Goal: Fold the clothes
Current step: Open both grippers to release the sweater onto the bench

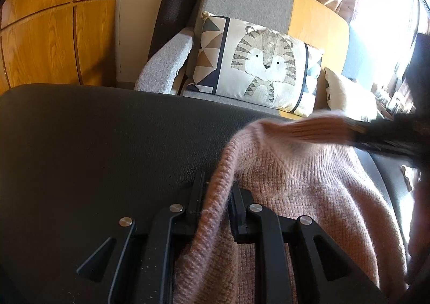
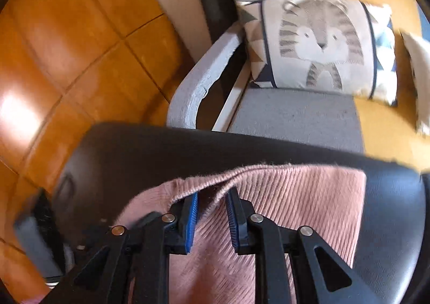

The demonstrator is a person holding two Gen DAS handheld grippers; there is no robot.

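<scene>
Here, we see the pink knit sweater (image 1: 295, 183) lying on the black leather surface (image 1: 94, 142). The left gripper (image 1: 216, 196) pinches its rolled edge; the right gripper (image 2: 212, 205) clamps its ribbed hem (image 2: 295, 191).

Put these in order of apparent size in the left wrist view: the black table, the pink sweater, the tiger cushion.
1. Black table
2. Pink sweater
3. Tiger cushion

The sweater is much nearer the camera than the cushion, so their true sizes stay unsure.
</scene>
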